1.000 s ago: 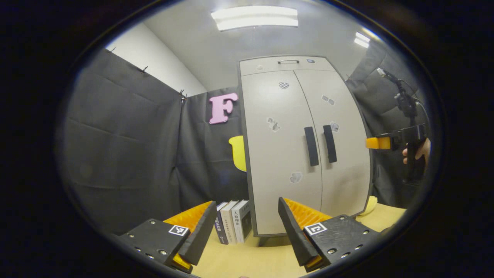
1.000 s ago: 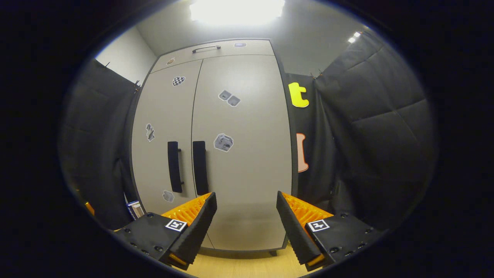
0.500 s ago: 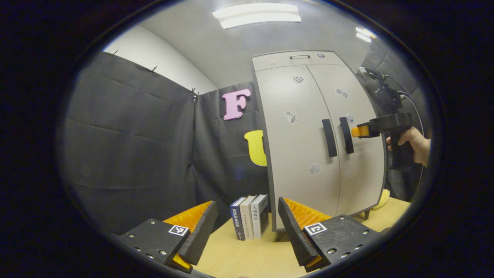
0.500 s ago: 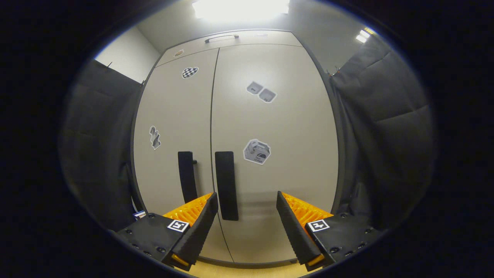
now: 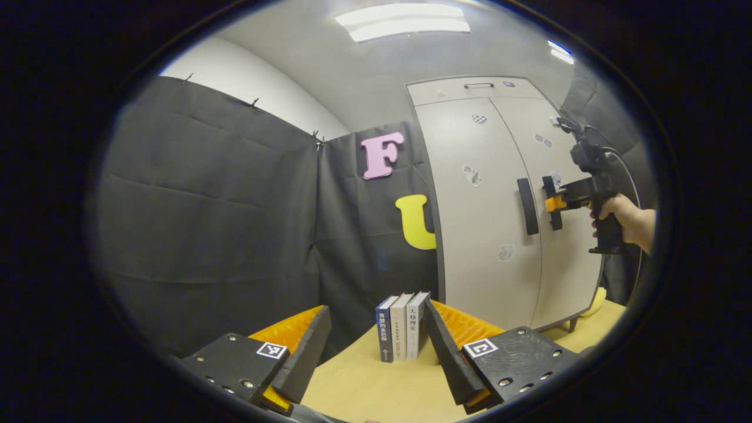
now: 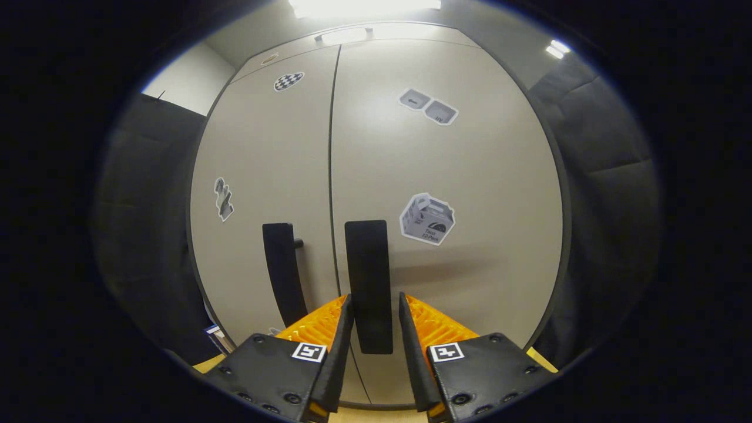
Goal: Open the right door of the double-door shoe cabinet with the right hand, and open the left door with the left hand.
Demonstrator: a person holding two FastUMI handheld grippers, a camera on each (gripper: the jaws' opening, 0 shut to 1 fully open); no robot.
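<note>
Black cloth walls close in a pale wooden bench (image 5: pixel 376 388), and on it stands the cabinet (image 5: pixel 487 205), both doors shut, with three books (image 5: pixel 402 326) upright just beside its left corner.

Your right tongs (image 6: pixel 372 329) are at the right handle (image 6: pixel 368 276). In the right gripper view the two fingers flank the lower part of that dark bar, narrowed close about it, but you cannot tell from here whether they press on it or leave a sliver of gap. The left gripper view shows the same tongs (image 5: pixel 551 204) farther off, tips at the handle, with your hand (image 5: pixel 623 214) on the grip behind. The left handle (image 6: pixel 282 273) hangs free just across the seam.

Your left tongs (image 5: pixel 376 346) are spread wide and hold nothing, low over the bench and well apart from the cabinet, pointed more at the books and the cloth than at the doors.

So, by my reading, you are in the first step: taking hold of the right handle. Neither door has been opened yet.

Next, make sure the fingers pinch the bar firmly, then pull back and swing out to your right along the door's arc, keeping the tongs square to the handle so they do not slip off its lower end. After that, bring the left tongs up and across to the left handle, close on it, and swing that door the other way.
</note>
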